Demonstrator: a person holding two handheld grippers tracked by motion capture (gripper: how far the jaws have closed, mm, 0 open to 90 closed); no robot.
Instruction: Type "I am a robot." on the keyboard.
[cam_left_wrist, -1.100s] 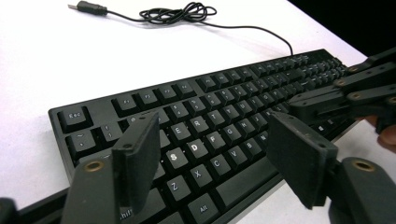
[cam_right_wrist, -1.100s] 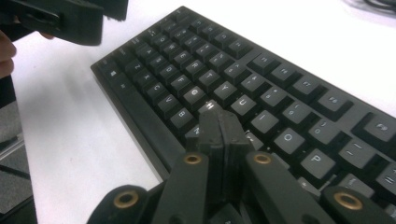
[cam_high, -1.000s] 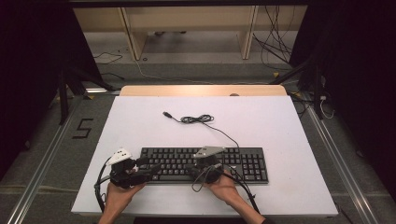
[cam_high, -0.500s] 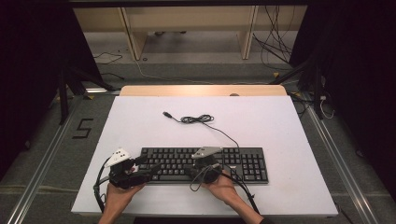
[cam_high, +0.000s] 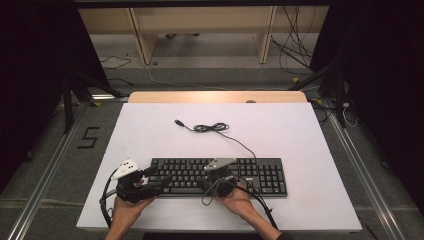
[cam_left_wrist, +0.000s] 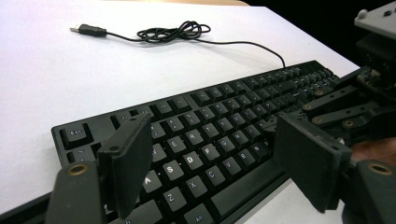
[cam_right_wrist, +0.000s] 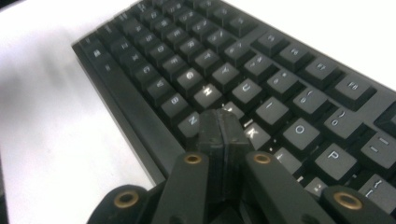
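Note:
A black keyboard (cam_high: 250, 175) lies along the near part of the white table (cam_high: 280, 135). Its thin black cable (cam_high: 210, 128) runs to a loose coil and a USB plug (cam_high: 177, 122) farther back. My left gripper (cam_high: 159, 181) hovers at the keyboard's left end. It is open, its jaws have just been opening, and they hold nothing, with letter keys (cam_left_wrist: 189, 158) showing below the gap (cam_left_wrist: 215, 140). My right gripper (cam_high: 209, 179) is shut, its tips pressed together (cam_right_wrist: 222, 126) low over the keys around J and K (cam_right_wrist: 252, 133). Its linkage arms (cam_left_wrist: 336, 105) show behind my left jaw.
The table's wooden far edge (cam_high: 215, 97) borders a floor with loose cables (cam_high: 295, 45) and table legs. Metal rails (cam_high: 45, 185) run along both sides. Bare white table surface lies behind and to the right of the keyboard.
Both hands stay where they were at the keyboard. Any widening of the left jaws is too small to make out from above.

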